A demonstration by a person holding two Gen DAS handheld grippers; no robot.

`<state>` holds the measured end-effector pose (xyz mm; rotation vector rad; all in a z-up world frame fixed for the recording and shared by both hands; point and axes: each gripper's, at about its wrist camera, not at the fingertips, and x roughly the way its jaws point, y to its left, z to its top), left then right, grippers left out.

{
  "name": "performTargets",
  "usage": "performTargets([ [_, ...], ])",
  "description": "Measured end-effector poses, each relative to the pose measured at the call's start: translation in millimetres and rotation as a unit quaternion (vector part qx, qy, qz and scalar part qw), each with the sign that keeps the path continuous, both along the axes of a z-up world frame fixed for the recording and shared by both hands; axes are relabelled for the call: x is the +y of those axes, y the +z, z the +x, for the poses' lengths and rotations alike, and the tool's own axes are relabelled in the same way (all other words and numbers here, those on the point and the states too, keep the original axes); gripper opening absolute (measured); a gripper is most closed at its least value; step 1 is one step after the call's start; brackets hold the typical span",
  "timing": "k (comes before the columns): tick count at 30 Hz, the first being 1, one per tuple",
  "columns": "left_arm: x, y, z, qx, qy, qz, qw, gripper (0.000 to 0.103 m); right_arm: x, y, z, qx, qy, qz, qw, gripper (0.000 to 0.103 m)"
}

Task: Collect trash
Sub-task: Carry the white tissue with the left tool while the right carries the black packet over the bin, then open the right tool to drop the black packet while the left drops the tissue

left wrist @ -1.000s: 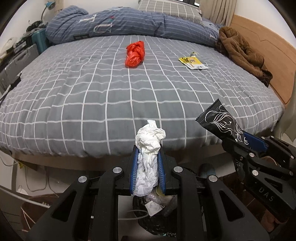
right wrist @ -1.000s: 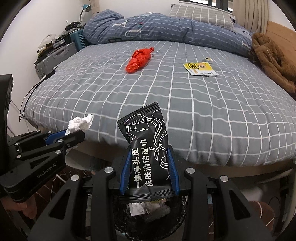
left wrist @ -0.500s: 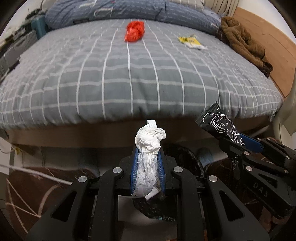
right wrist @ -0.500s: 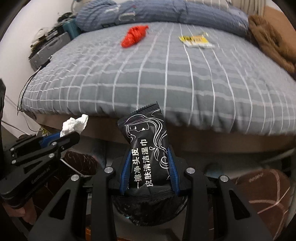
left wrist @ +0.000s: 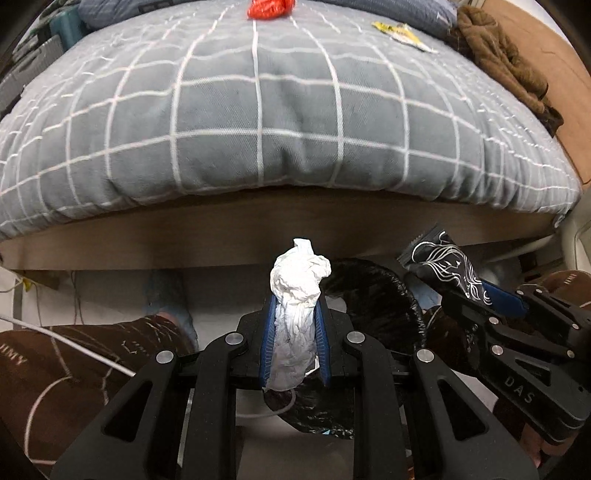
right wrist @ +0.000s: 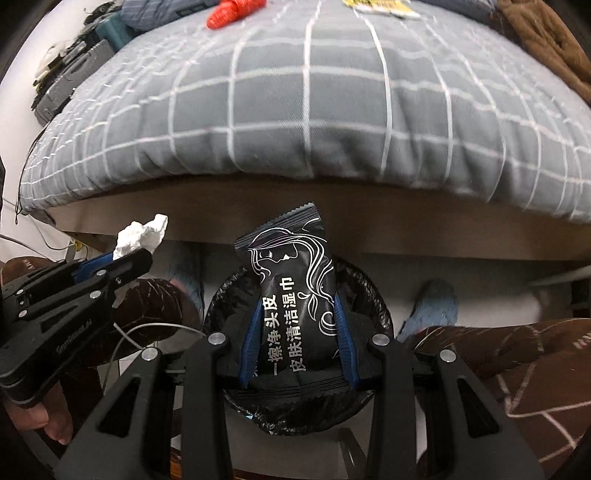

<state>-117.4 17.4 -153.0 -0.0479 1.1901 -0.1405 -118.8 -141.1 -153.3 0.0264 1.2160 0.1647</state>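
Left gripper (left wrist: 293,343), pads pinched on a crumpled white tissue (left wrist: 297,317), and right gripper (right wrist: 297,332), blue pads clamped on a glossy black wet-wipe packet (right wrist: 291,295), both poised over a round bin lined with crinkled black plastic (right wrist: 364,288). The wooden bed frame's edge (right wrist: 258,206) lies close beyond. A red bag (left wrist: 269,7) and a yellow wrapper (left wrist: 400,33) rest on the grey checked bedcover (left wrist: 258,110).

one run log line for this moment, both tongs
left tongs: shut on crumpled tissue | right tongs: shut on black wipe packet | both over bin | red bag, yellow wrapper on bed
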Motion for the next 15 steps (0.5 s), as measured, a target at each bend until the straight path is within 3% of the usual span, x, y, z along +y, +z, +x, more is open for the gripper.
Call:
performTargets([
  [9, 3, -19, 3, 0.020, 0.002, 0.005, 0.9998, 0.019, 1, -22, 11, 0.035, 0.002, -0.001, 0.999, 0.036],
  [15, 8, -21, 7, 0.020, 0.013, 0.008, 0.9997, 0.019, 10, -20, 13, 0.022, 0.013, -0.007, 1.000, 0.047],
])
